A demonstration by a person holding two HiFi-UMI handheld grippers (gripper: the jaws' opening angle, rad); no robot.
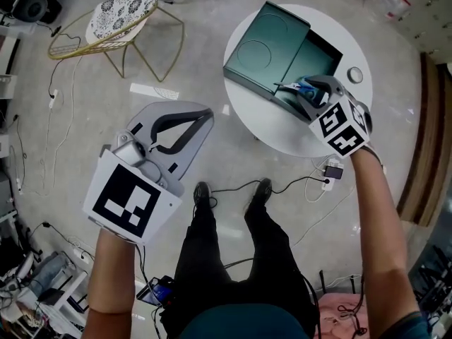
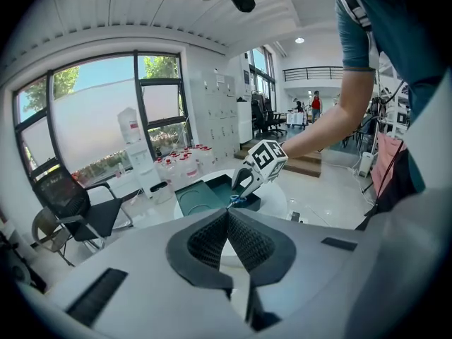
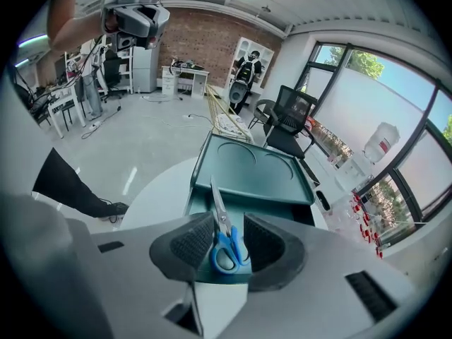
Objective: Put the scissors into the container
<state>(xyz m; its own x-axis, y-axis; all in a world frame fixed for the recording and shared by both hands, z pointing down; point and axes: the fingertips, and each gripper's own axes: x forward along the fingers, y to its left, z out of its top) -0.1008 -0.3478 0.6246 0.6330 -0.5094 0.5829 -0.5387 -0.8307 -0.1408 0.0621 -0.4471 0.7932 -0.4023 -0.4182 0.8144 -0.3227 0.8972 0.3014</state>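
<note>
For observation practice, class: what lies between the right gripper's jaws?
Blue-handled steel scissors, lying in the dark green rectangular container; the right gripper stands open around them. The right gripper view shows it.

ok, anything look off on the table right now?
Nothing serious. The scissors lie in the open part of the container, but their blade tips seem to reach the edge of the lid, which sits slid sideways and covers only part of it. The right claw is open around the handles.
</note>
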